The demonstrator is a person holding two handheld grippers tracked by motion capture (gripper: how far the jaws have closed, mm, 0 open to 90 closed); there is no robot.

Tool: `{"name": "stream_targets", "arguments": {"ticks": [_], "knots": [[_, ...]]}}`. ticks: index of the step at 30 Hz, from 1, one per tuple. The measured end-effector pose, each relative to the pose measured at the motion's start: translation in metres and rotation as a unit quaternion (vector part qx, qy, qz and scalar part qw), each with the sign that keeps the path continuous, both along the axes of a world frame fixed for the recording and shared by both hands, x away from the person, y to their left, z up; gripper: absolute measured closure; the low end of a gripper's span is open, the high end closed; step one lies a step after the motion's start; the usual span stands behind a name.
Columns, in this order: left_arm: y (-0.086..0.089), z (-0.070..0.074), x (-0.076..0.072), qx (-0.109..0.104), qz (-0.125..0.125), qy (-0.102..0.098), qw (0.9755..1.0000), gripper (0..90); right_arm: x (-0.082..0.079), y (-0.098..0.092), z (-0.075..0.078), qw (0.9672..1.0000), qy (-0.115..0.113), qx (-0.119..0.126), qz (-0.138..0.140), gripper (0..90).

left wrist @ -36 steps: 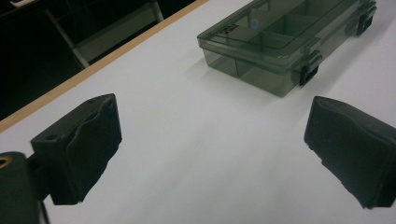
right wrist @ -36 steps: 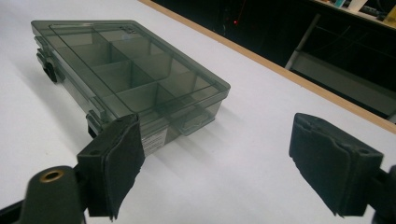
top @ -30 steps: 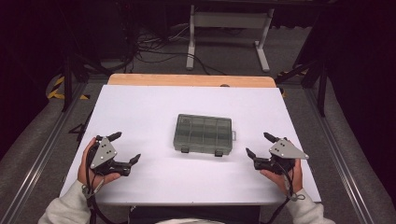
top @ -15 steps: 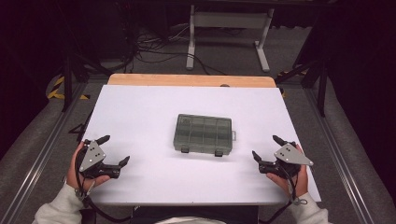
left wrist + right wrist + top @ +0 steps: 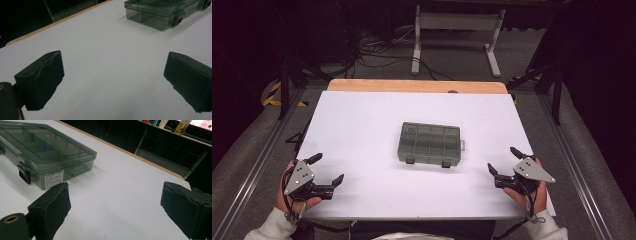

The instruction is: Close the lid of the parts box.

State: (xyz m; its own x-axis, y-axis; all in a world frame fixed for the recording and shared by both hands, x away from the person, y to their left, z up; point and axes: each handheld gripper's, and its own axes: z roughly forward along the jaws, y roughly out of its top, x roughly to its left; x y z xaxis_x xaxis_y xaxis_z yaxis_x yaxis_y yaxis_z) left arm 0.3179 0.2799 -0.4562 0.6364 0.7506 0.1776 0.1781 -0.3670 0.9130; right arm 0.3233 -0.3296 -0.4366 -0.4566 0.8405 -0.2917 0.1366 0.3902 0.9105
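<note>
A shut, smoke-grey clear compartment box (image 5: 430, 144) lies flat in the middle of the white table (image 5: 362, 120), its two latches facing the near edge. My left gripper (image 5: 328, 168) hovers near the front left corner, open, with nothing between its jaws. In the left gripper view (image 5: 113, 75) the box (image 5: 160, 12) sits far off at the upper right. My right gripper (image 5: 502, 159) stands open near the front right corner; its jaws have just opened a little wider with nothing between them. In the right gripper view (image 5: 115, 202) the box (image 5: 42, 152) is at the upper left, with a small blue item (image 5: 47, 143) in one compartment.
The table's far edge is a bare wooden strip (image 5: 412, 86). Beyond it stand a white metal frame (image 5: 457, 22) and loose cables (image 5: 377, 50) on the floor. Metal rails (image 5: 257, 155) run along both sides of the table.
Both hands have drawn back toward the near edge and outward, the left one to the left, the right one to the right. The box has not moved.
</note>
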Motion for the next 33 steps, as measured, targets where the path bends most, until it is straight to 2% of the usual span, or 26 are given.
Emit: {"name": "stream_targets", "arguments": {"ticks": [4,7,13,20,33], "knots": [[0.0011,-0.0006,-0.0011,-0.009,0.007,0.001,0.9999,3.8,0.0011,0.0000,-0.0004,1.0000,0.001,0.004,0.000,9.0],[0.0008,-0.0003,-0.0016,-0.001,0.007,0.001,1.0000,3.7,0.0021,0.0011,-0.0005,1.0000,0.001,0.004,0.002,9.1],[0.0024,-0.0015,-0.0008,-0.008,0.005,0.004,0.9999,3.8,0.0015,0.0071,0.0002,0.9999,0.004,-0.004,0.012,9.5],[0.0004,-0.0002,-0.0014,0.000,0.001,-0.004,1.0000,4.0,-0.0024,0.0074,0.0010,0.9999,0.003,-0.004,0.011,9.7],[-0.0017,-0.0009,0.0018,0.001,-0.001,0.002,1.0000,4.0,-0.0021,0.0093,0.0012,0.9998,0.004,-0.004,0.020,9.6]]}}
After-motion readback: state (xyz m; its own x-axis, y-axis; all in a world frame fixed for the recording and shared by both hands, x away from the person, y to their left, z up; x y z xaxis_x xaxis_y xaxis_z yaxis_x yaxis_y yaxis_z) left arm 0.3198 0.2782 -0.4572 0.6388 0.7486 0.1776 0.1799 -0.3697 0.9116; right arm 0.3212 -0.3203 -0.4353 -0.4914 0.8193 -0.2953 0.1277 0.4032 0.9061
